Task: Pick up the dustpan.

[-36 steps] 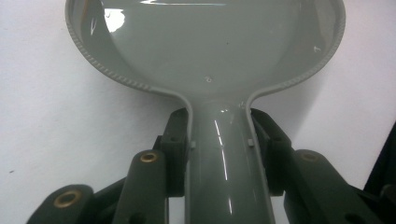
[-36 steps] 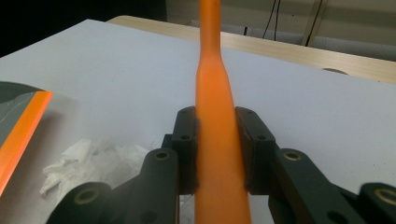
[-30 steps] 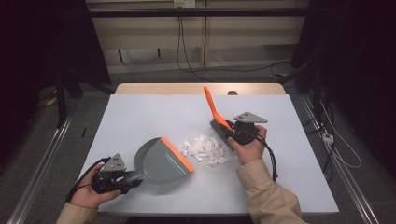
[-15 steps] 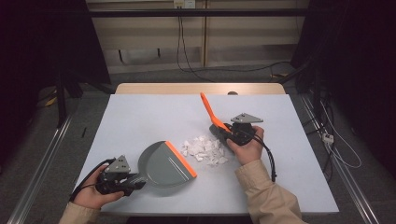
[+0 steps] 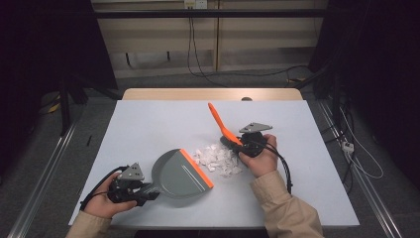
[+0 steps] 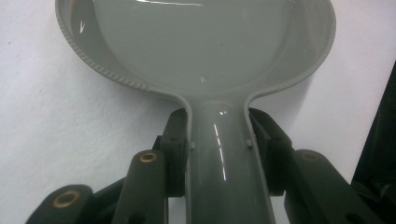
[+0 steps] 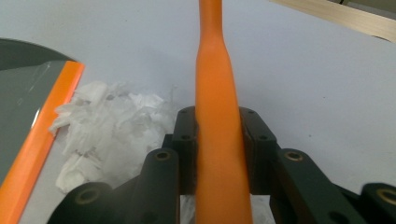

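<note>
A grey dustpan (image 5: 174, 172) with an orange front lip (image 5: 197, 167) lies on the white table (image 5: 148, 124). My left gripper (image 5: 143, 191) is shut on the dustpan's handle (image 6: 219, 168), and the pan's bowl (image 6: 201, 46) lies just ahead of the jaws. Right of the lip sits a pile of white paper scraps (image 5: 218, 158). My right gripper (image 5: 242, 144) is shut on an orange brush handle (image 5: 219, 121) at the pile's right edge. That handle (image 7: 215, 93) rises between the jaws, beside the scraps (image 7: 107, 126). The hand hides the brush's head.
A wooden strip (image 5: 213, 94) runs along the table's far edge. Black cables trail from both grippers over the near part of the table. Dark floor, rails and loose wires surround the table.
The brush handle has tipped a little lower and to the left. The dustpan and left gripper have crept slightly right toward the scraps.
</note>
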`<state>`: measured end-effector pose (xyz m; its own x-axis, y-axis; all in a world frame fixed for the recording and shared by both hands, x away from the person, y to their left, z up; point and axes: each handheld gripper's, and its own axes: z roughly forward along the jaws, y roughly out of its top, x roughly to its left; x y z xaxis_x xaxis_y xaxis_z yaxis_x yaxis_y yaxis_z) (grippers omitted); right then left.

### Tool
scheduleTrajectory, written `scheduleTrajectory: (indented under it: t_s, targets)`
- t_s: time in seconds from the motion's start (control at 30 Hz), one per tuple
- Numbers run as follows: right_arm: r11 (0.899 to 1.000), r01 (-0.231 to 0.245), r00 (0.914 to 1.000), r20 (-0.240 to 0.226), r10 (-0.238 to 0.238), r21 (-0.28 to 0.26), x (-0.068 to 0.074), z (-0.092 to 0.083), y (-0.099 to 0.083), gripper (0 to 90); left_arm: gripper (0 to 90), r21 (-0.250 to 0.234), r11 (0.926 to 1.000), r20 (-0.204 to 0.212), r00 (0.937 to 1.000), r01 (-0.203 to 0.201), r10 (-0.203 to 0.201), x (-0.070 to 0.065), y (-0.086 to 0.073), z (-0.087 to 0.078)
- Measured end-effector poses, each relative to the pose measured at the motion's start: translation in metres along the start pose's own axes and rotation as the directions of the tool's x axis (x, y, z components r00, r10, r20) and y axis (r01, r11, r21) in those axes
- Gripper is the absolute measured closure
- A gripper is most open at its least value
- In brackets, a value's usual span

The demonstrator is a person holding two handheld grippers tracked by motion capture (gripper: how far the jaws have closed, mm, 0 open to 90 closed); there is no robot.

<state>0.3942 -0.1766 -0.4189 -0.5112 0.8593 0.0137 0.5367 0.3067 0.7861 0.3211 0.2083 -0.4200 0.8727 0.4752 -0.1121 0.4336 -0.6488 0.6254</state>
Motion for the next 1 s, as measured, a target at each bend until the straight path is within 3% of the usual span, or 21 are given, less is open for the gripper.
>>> scheduleTrajectory:
  t_s: [0.37,0.47,0.5,0.67,0.83,1.0]
  targets:
    - [0.998,0.033,0.9995,0.003,-0.033,-0.058,0.017,0.000,-0.008,71.6,62.3,-0.001,0.9997,0.023,0.9995,0.023,-0.023,-0.005,0.017,0.017]
    - [0.997,0.007,0.9995,-0.032,-0.009,-0.075,0.023,0.000,-0.009,71.6,62.3,0.009,0.9999,0.026,0.9996,0.005,-0.005,-0.006,0.023,0.021]
    - [0.997,0.041,0.9988,-0.022,-0.043,-0.072,0.029,0.000,-0.008,71.6,62.3,0.006,0.9999,0.025,0.9996,0.011,-0.011,-0.007,0.024,0.023]
    - [0.996,0.046,0.9989,-0.007,-0.047,-0.081,0.038,0.002,-0.009,71.6,62.3,0.009,1.0000,0.024,0.9997,0.003,-0.003,-0.010,0.029,0.030]
    - [0.994,0.050,0.9987,-0.005,-0.051,-0.097,0.049,0.003,-0.010,71.5,62.2,-0.004,0.9997,0.027,0.9994,0.024,-0.023,-0.014,0.033,0.039]
    - [0.993,0.044,0.9972,-0.055,-0.051,-0.109,0.059,0.005,-0.008,71.6,62.3,-0.005,0.9997,0.018,0.9996,0.022,-0.022,-0.015,0.035,0.043]
